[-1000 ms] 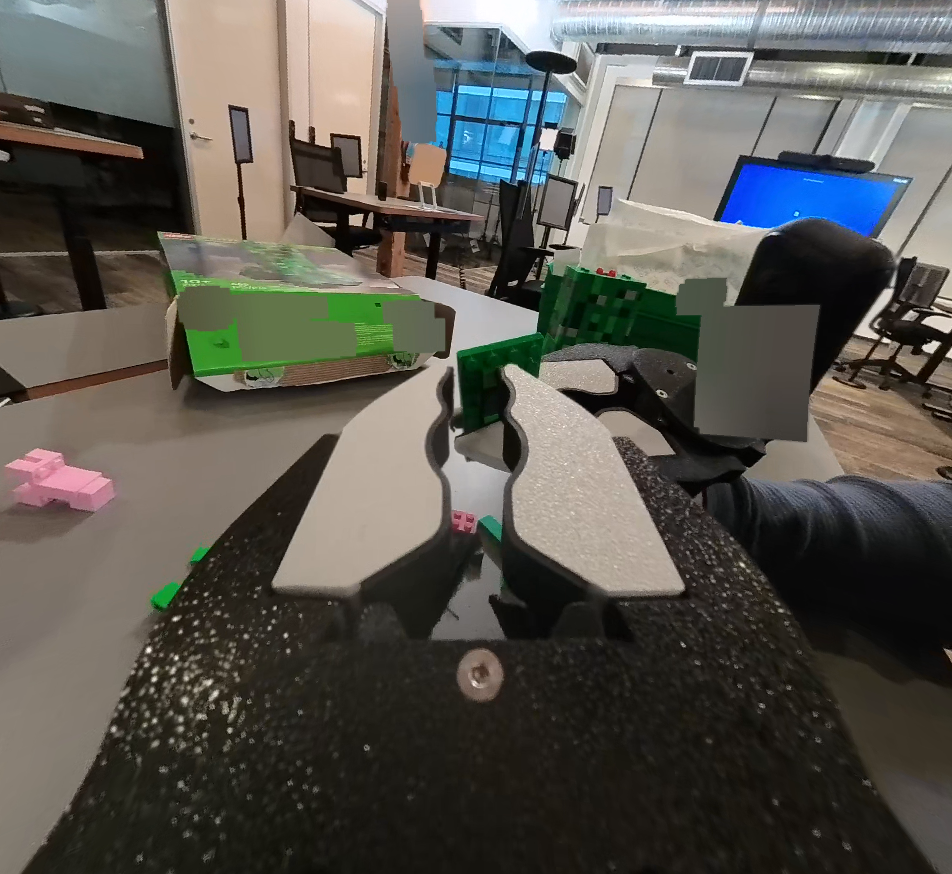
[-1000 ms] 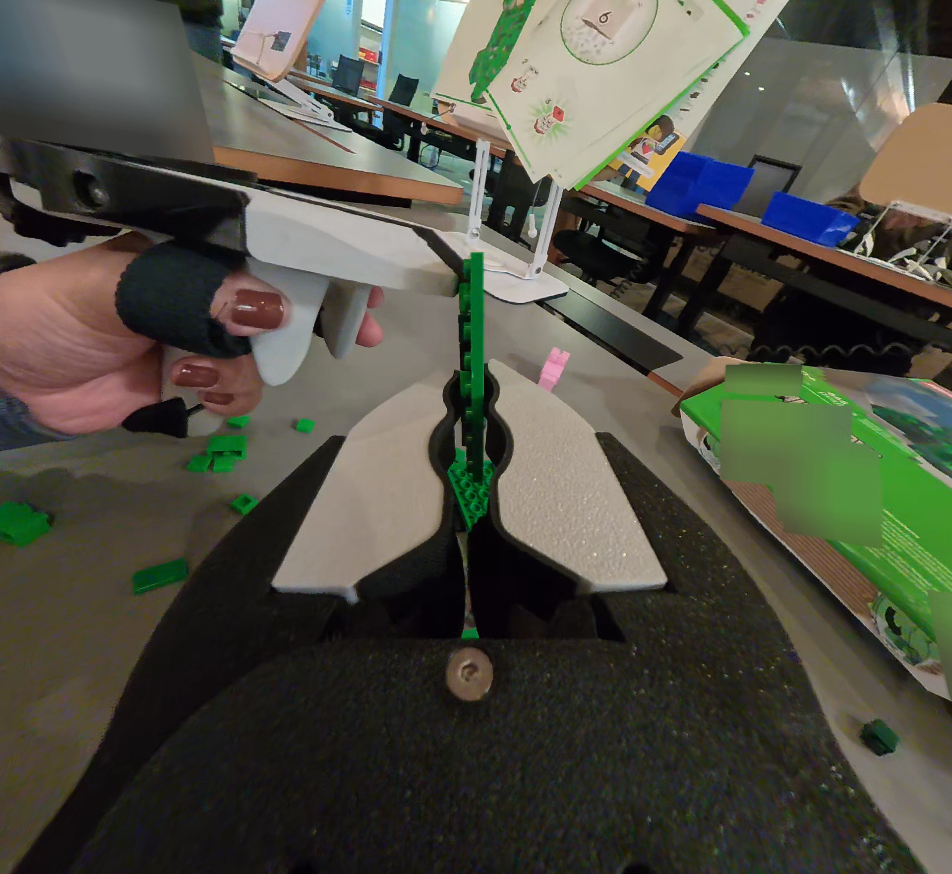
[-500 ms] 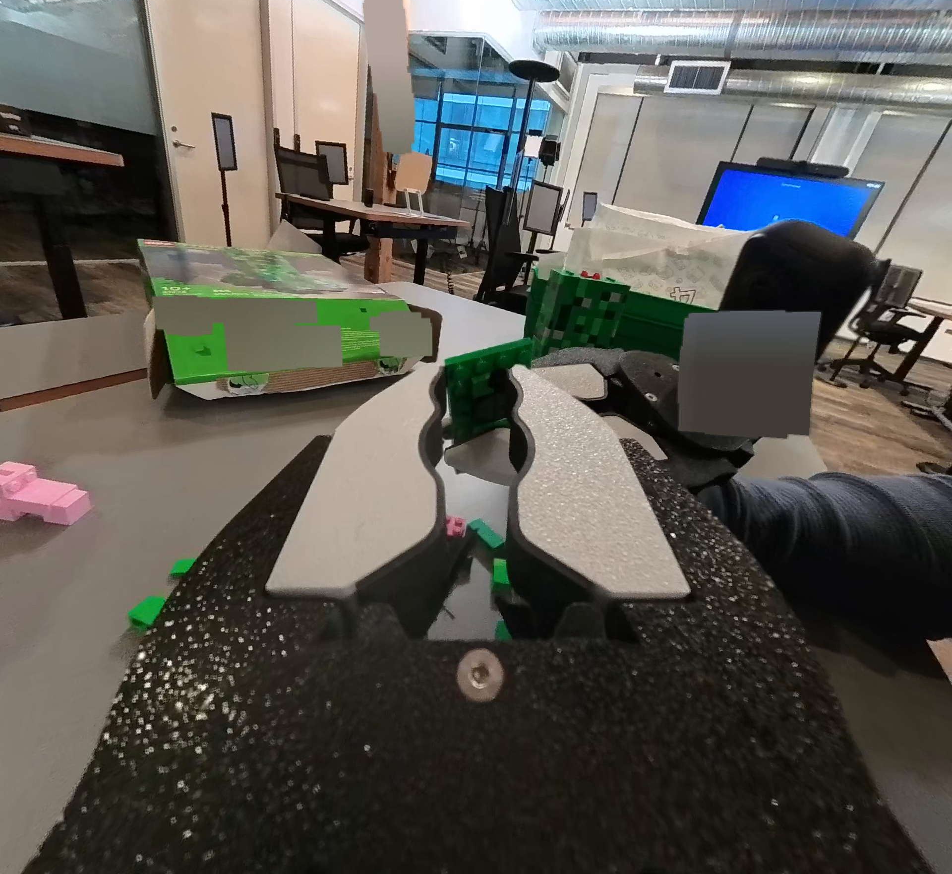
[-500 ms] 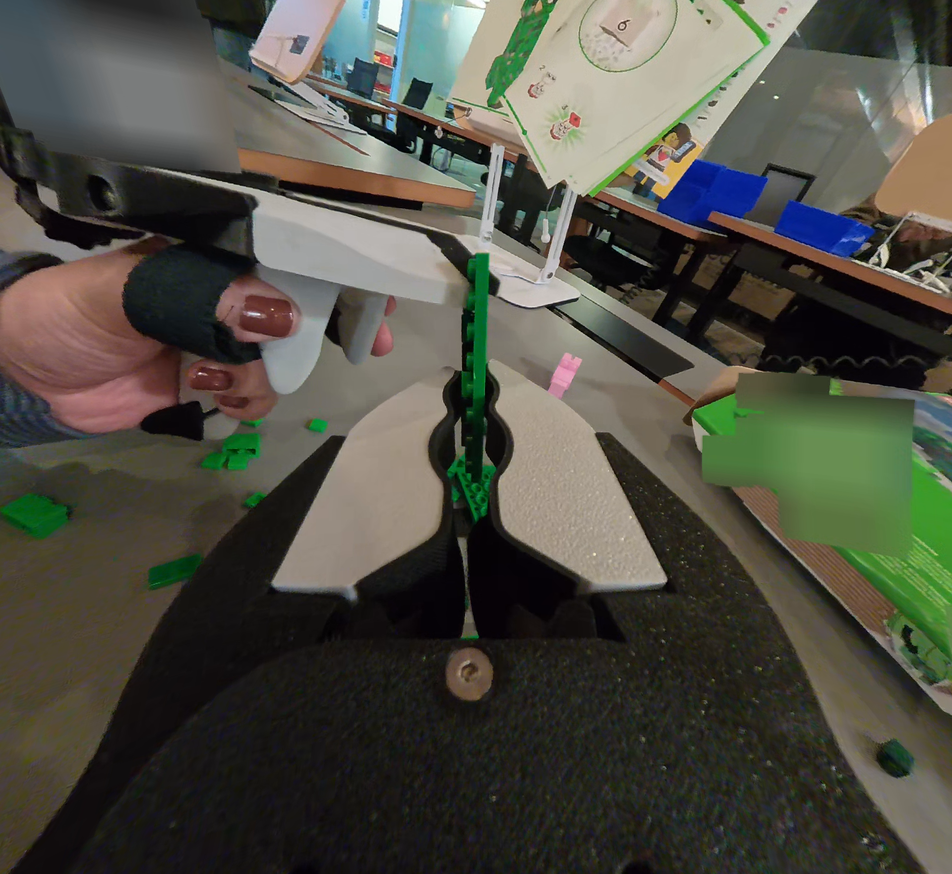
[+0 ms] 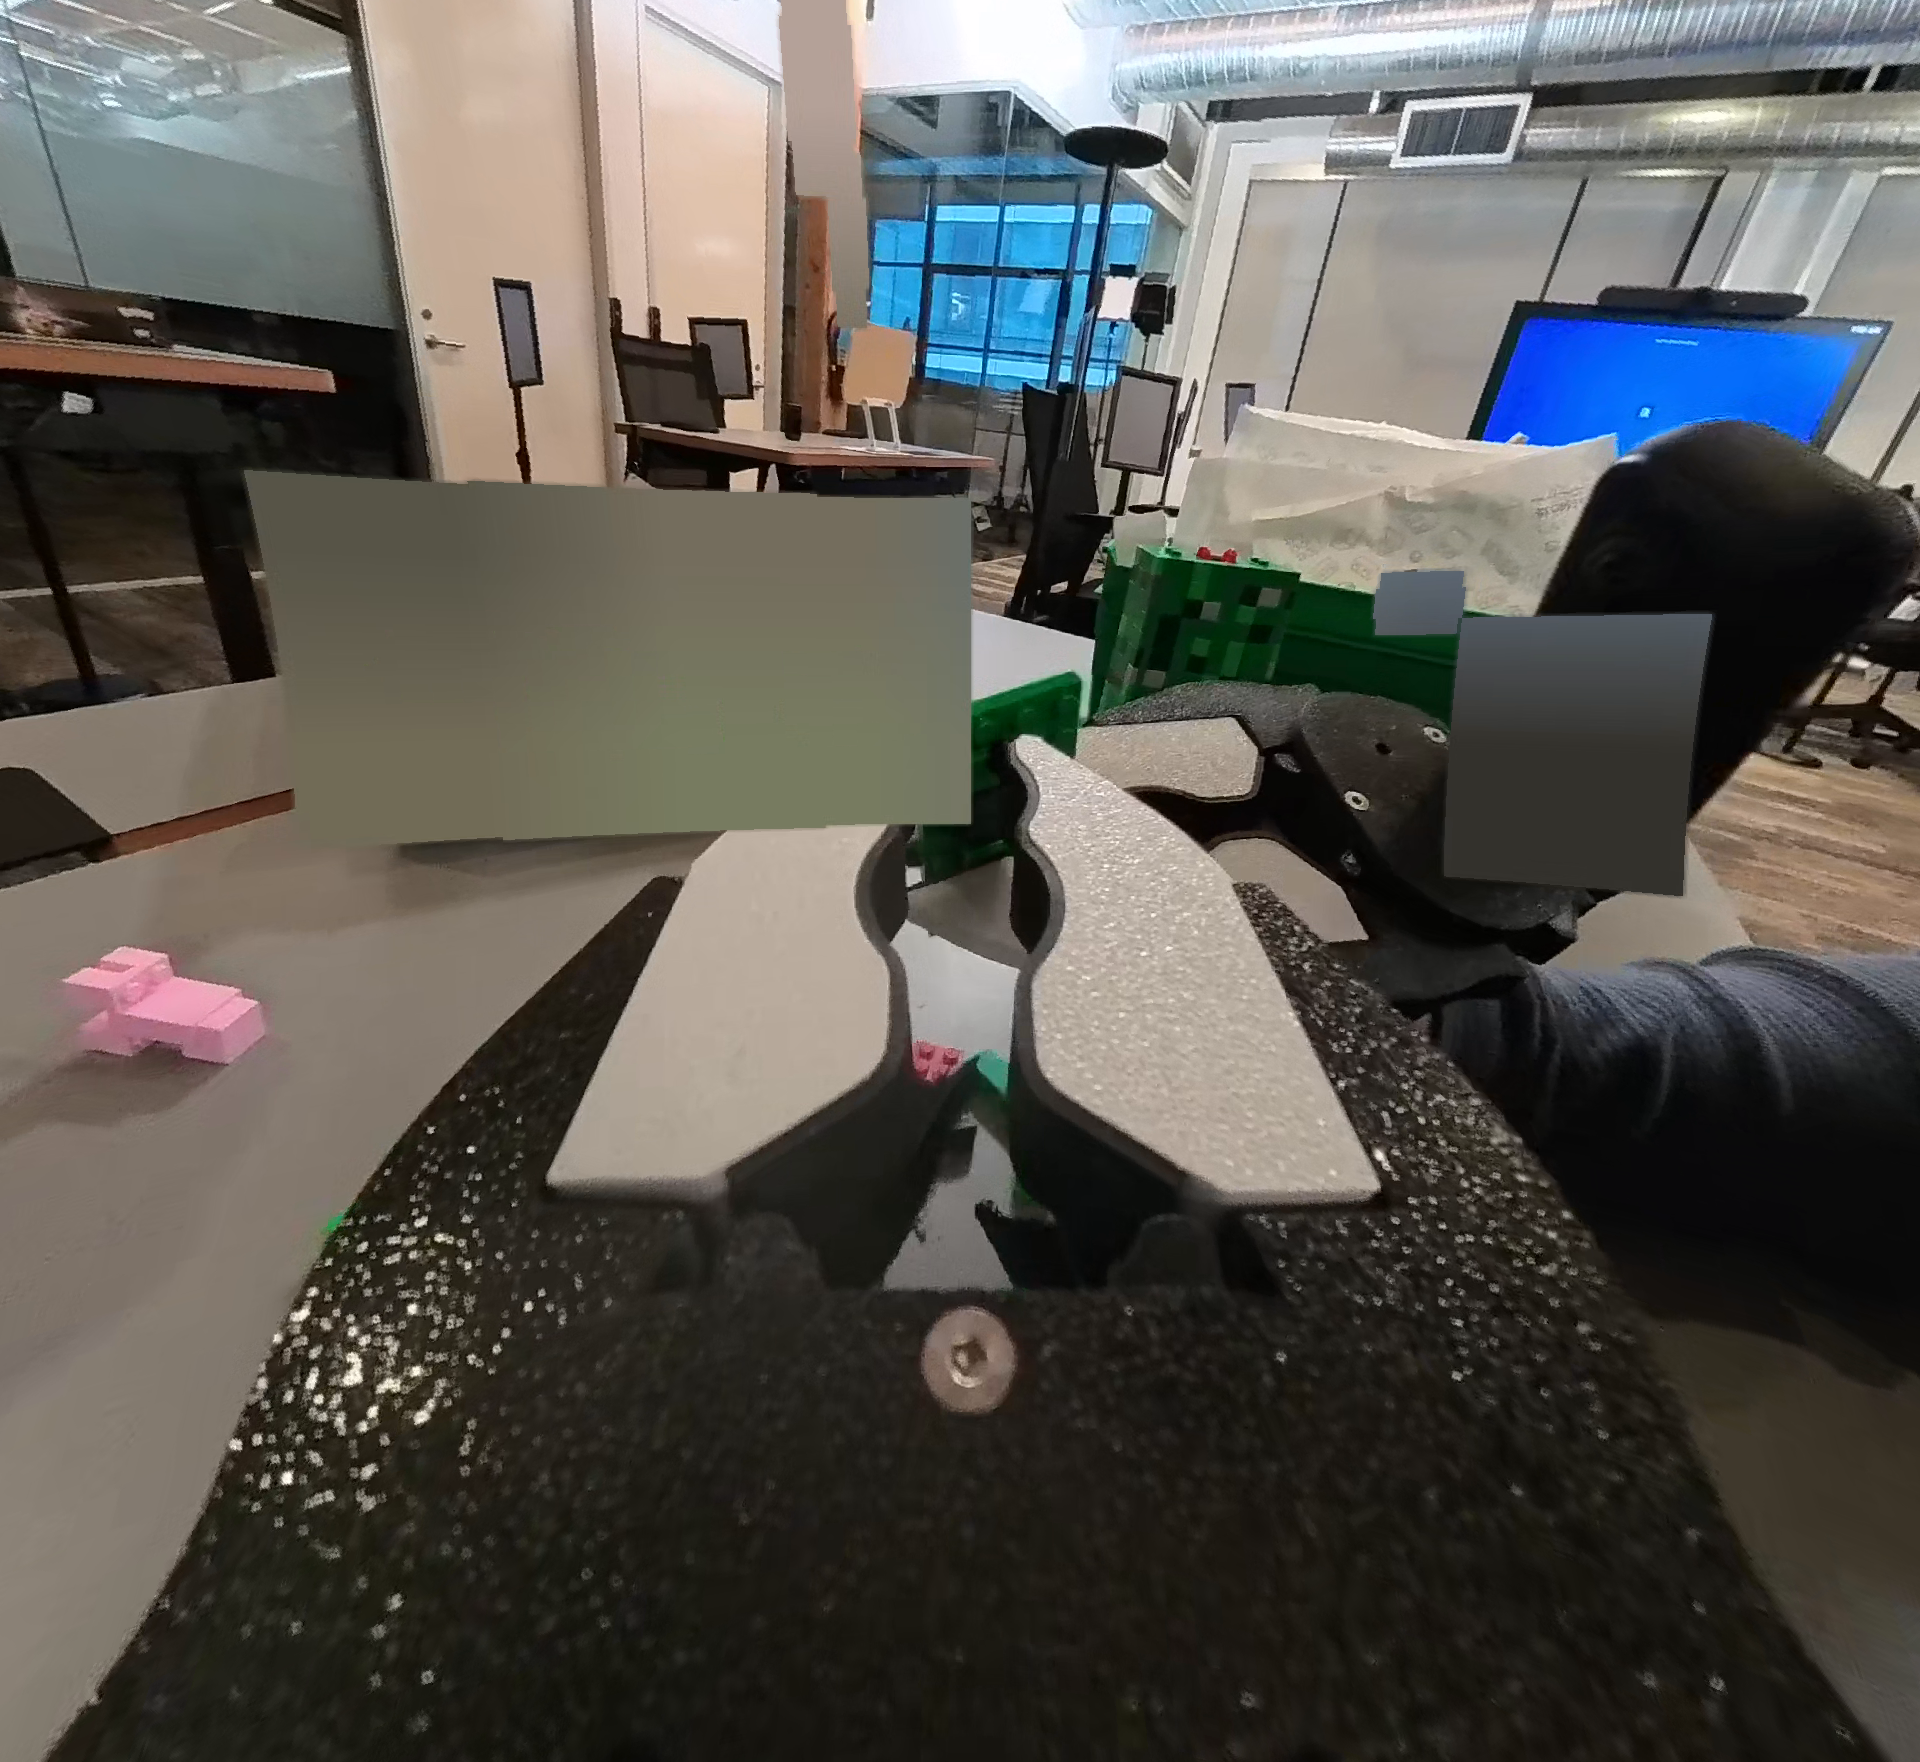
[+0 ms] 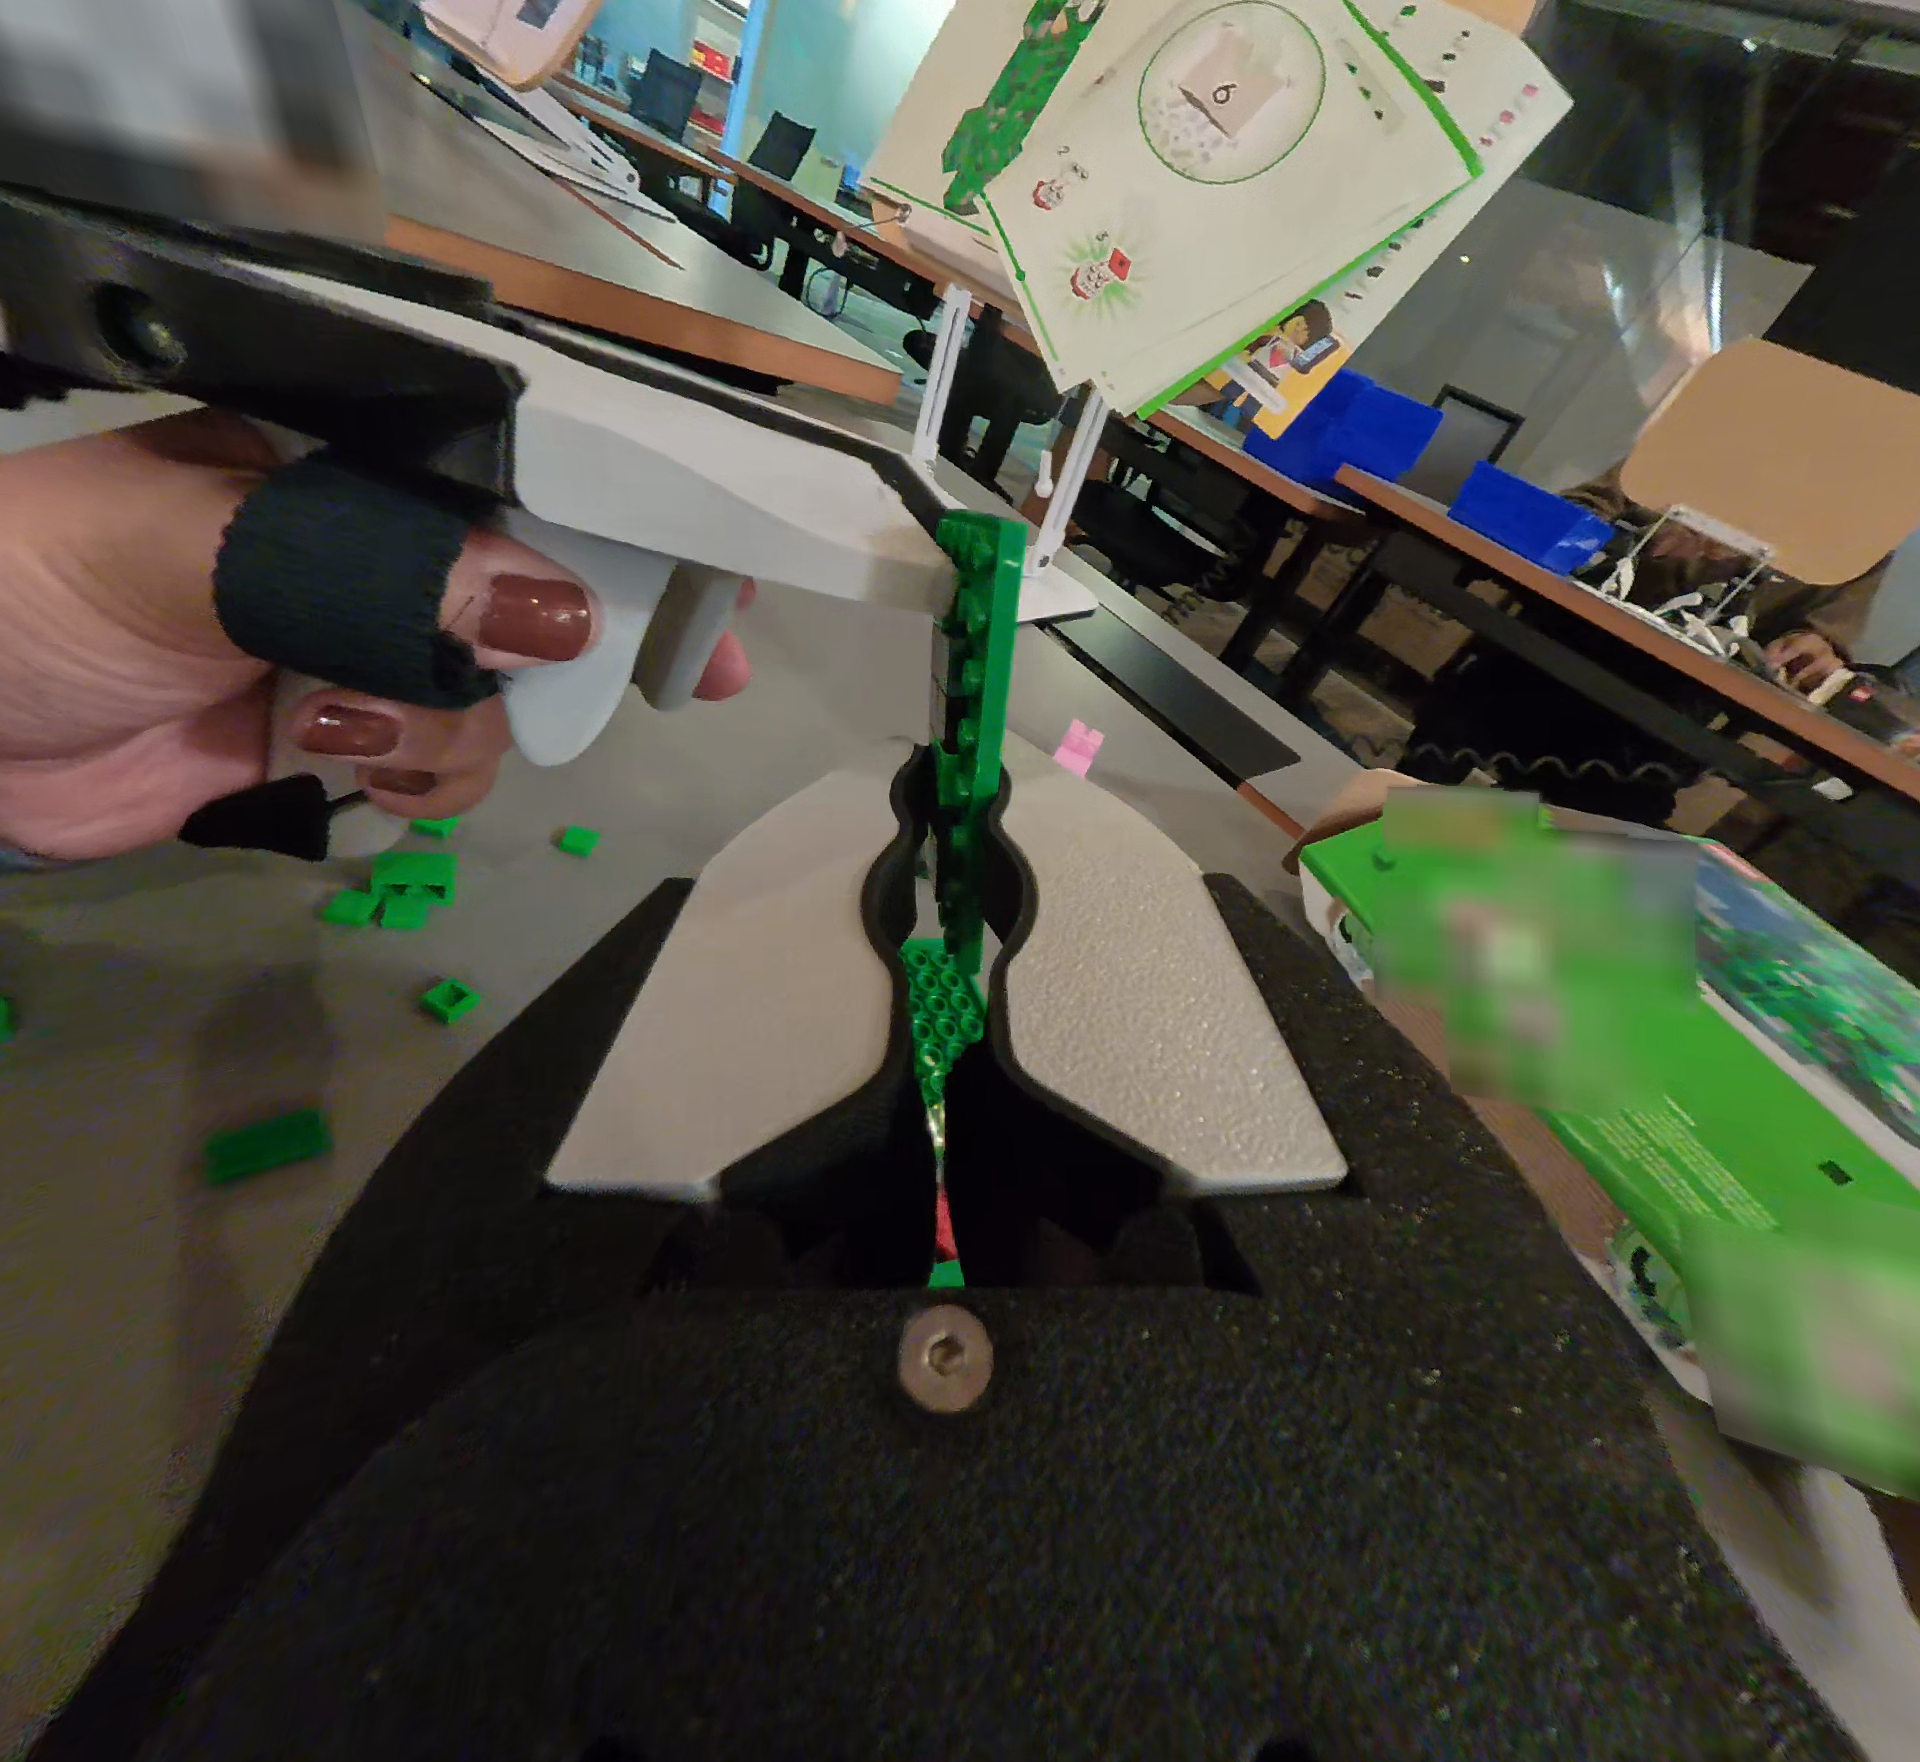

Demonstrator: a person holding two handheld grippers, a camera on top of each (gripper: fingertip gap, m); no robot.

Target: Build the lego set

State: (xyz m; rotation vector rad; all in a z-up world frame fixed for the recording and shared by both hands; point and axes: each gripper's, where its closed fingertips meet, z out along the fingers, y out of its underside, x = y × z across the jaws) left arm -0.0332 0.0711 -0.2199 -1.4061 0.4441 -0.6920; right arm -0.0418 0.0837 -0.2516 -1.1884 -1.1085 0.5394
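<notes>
My right gripper point(image 6: 956, 782) is shut on a green studded plate point(image 6: 982, 673) and holds it upright, edge-on to its camera. My left gripper point(image 6: 925, 540) comes in from the left, held by a hand point(image 6: 104, 652), and its tip touches the studded face at the plate's top edge. In the left wrist view the left gripper point(image 5: 951, 793) has its jaws a narrow gap apart, with the plate point(image 5: 1023, 725) just beyond the tips. I cannot tell whether a small piece sits between them. The right gripper's fingers point(image 5: 1174, 762) show behind the plate.
A pink pig figure point(image 5: 166, 1016) lies on the grey table point(image 5: 312, 1297). Loose green pieces point(image 6: 410, 891) lie at the left. The green set box point(image 6: 1662, 1141) is at the right. An instruction booklet point(image 6: 1226, 154) stands on a holder. A green block build point(image 5: 1195, 621) stands behind. Only a small space, under 4 cm, lies between the two pairs of fingers.
The left gripper's tip has stayed at the plate's top edge. Both grippers and the plate have shifted slightly. The plate leans a little more to the right in the right wrist view.
</notes>
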